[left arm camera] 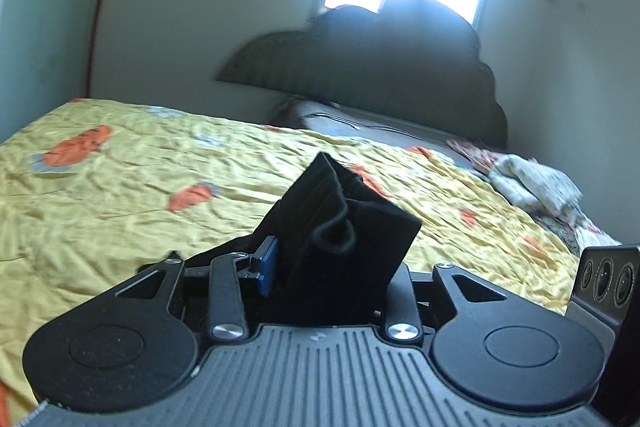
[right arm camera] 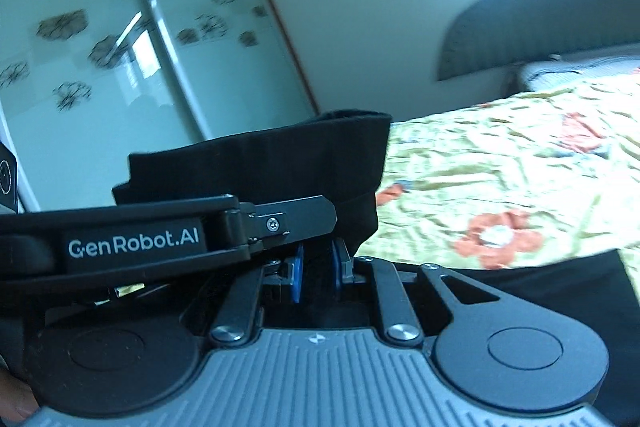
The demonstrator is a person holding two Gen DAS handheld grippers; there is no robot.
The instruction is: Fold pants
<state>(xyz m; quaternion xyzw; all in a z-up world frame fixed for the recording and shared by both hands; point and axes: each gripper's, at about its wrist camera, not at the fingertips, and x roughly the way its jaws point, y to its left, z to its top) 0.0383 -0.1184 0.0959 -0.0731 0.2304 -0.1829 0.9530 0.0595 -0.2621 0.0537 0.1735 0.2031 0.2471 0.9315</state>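
Above the yellow floral bedspread, both of your grippers carried the black pants clear of the bed. Your left gripper had a bunched fold standing up between its jaws; only the blue pad at nine o'clock showed, and the far side was buried in cloth, so I could not tell whether the grip truly bit (the jaws looked moderately parted, not tight). Your right gripper had its two blue pads drawn nearly together on a thin edge of the same pants, which rose toward twelve o'clock.

The risk, as I judged it, lay on your left side: a loose hold on thick bunched fabric could let it slip out during a fast carry, dropping that corner and skewing the fold. Blur in both views suggested speed, which would have made this worse. The crumpled pale cloth at three o'clock could also have snagged a trailing leg.

Only one marking was readable: "GenRobot.AI", printed white on the left gripper's side, seen in the right wrist view.
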